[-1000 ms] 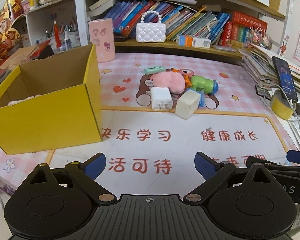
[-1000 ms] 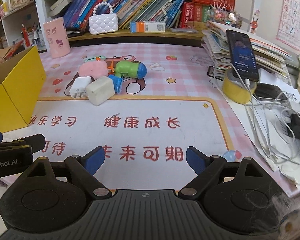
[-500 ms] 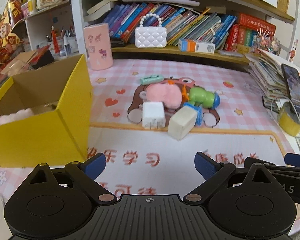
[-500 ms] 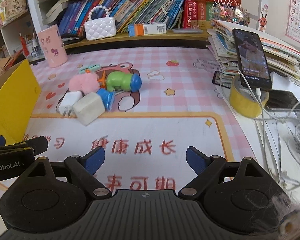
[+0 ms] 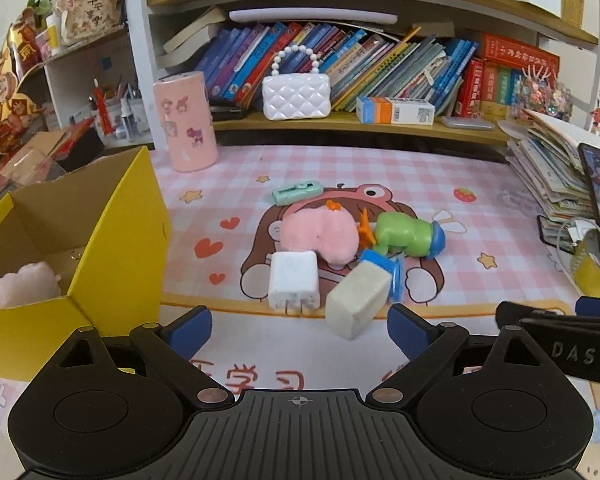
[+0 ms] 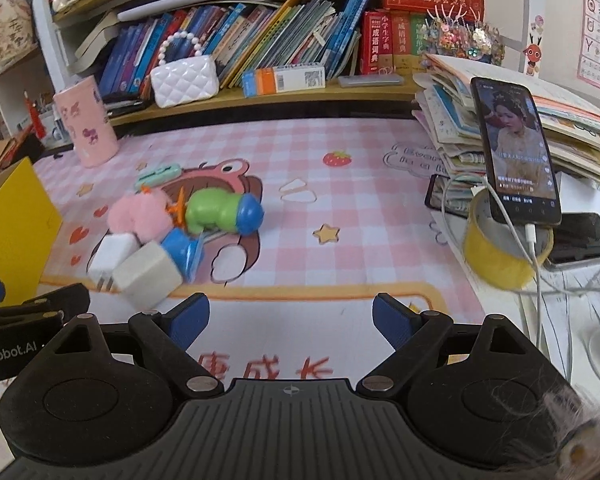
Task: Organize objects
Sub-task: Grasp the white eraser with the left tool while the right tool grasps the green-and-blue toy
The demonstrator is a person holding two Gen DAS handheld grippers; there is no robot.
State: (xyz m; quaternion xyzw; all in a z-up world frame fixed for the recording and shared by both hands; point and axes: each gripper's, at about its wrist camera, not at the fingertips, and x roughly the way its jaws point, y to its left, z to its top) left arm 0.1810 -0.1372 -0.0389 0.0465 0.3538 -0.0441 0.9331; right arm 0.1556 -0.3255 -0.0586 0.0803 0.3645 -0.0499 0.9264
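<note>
White charger [image 5: 293, 279] lies just beyond the wide-spread left gripper [image 5: 299, 326].

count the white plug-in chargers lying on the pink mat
2. The flat white charger with prongs lies at the near left of the toy pile, beside the pink plush. The cream-white charger block sits tilted just right of it, against a blue toy piece. None visibly hidden.

**Where the things are lying on the table**

The box [image 5: 112, 264] is standing at the left edge of the table [image 5: 380, 168], with a plush [image 5: 18, 290] lying in it. In the middle, the toys are lying in a heap: the two chargers [image 5: 294, 280] are sitting nearest the front edge, the plush ball [image 5: 320, 236] behind them, the bottle toy [image 5: 408, 234] to its right. The phone [image 6: 516, 152] is leaning on a book stack [image 6: 452, 128] at the right edge, standing in the tape roll [image 6: 496, 260].
</note>
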